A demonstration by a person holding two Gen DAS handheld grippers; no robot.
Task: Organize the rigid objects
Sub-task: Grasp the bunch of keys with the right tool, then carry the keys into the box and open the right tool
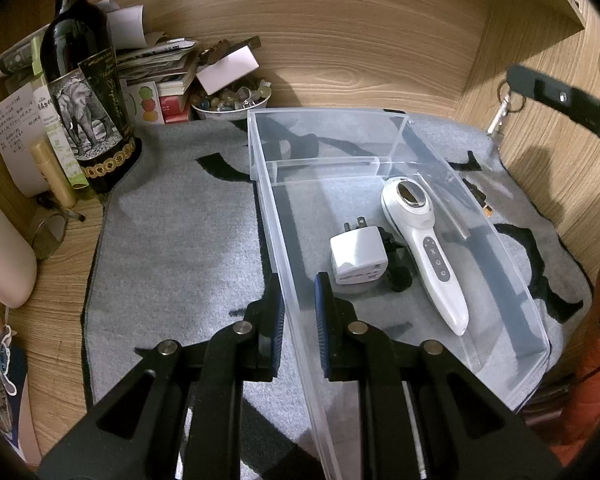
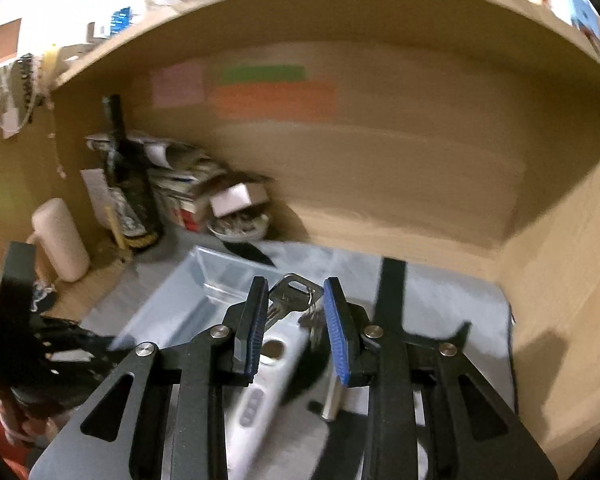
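Note:
A clear plastic bin (image 1: 384,114) lies on a grey mat (image 1: 172,220). Inside it are a white travel adapter (image 1: 358,258) and a white handheld device (image 1: 428,248). My left gripper (image 1: 300,314) is shut on the bin's left wall near the front corner. At the upper right, above the bin's far right corner, my right gripper (image 1: 518,80) carries a bunch of keys (image 1: 504,110) that hangs from its tip. In the blurred right wrist view, the right gripper (image 2: 296,312) is shut on the keys (image 2: 290,294), with the bin (image 2: 204,280) and the white device (image 2: 260,396) below it.
A wine bottle (image 1: 88,92), a gold tube (image 1: 54,172), stacked papers (image 1: 156,60) and a bowl of stones (image 1: 232,102) crowd the back left corner. A small black item with an orange tip (image 1: 478,196) lies right of the bin. Wooden walls close the back and right.

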